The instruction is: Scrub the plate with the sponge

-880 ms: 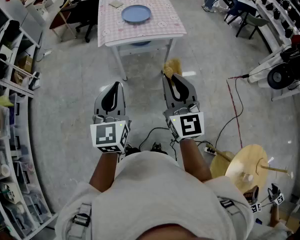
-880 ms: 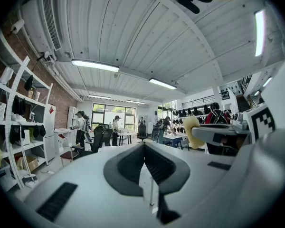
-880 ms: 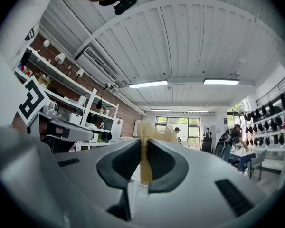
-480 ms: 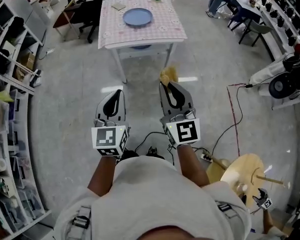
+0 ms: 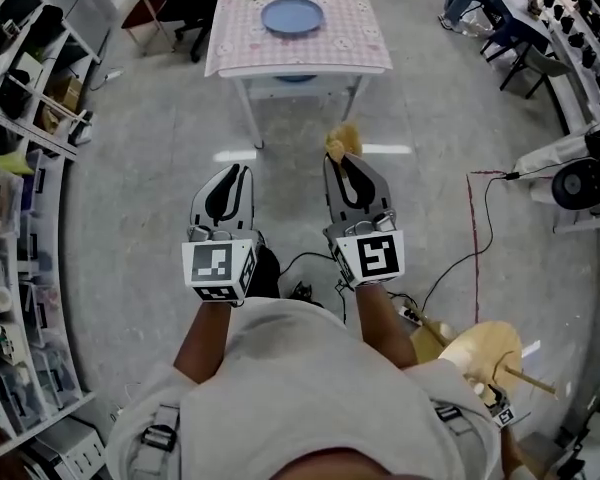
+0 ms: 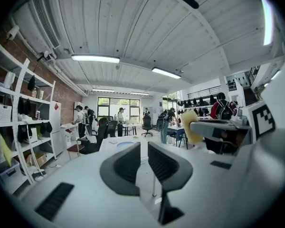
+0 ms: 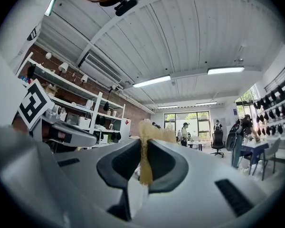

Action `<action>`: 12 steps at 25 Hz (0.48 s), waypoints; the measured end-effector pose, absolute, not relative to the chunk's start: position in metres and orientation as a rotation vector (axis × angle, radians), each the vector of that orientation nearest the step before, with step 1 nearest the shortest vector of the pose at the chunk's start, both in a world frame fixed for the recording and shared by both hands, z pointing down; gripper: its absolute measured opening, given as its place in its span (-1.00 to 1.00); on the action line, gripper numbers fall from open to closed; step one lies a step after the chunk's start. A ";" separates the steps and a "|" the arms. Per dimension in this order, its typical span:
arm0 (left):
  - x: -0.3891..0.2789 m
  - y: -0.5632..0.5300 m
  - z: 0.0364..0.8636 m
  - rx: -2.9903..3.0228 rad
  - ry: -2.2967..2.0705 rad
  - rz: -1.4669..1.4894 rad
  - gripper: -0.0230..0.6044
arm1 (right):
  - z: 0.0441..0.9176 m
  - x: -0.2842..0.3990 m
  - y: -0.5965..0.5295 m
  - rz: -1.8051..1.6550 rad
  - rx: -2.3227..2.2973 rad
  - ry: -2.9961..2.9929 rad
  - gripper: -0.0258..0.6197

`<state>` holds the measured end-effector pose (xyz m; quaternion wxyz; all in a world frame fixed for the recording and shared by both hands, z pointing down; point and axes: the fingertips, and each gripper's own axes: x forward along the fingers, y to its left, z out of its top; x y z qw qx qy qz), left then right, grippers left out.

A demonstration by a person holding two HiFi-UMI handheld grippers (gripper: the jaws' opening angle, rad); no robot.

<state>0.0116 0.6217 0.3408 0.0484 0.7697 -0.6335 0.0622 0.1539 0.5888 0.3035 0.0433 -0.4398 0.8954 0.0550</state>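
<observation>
in the head view the right tongs (image 5: 340, 160) are pinching the yellow sponge (image 5: 344, 140) at their tips, the left tongs (image 5: 234, 173) are standing slightly spread and empty, and the blue plate (image 5: 292, 15) is lying on the checked worktop (image 5: 365, 48) well ahead. in the left gripper view the left tongs (image 6: 143, 158) are showing a narrow gap with nothing in it, the plate (image 6: 125, 145) sitting small beyond them. in the right gripper view the right tongs (image 7: 144, 153) are squeezing the sponge (image 7: 147, 132) thin, so the step is probably reaching the worktop, best done with a firm pinch and the sponge's free end going flat onto the plate.
</observation>
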 end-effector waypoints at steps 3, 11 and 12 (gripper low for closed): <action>0.005 0.597 0.349 2.352 -1.921 0.193 -0.74 | 0.310 0.142 0.570 0.163 -1.323 2.747 -0.79; -0.016 0.482 0.352 2.420 -1.794 0.099 -0.73 | 0.314 0.127 0.470 0.226 -1.479 2.764 -0.79; -0.021 0.465 0.351 2.426 -1.774 0.091 -0.73 | 0.312 0.121 0.456 0.236 -1.485 2.766 -0.79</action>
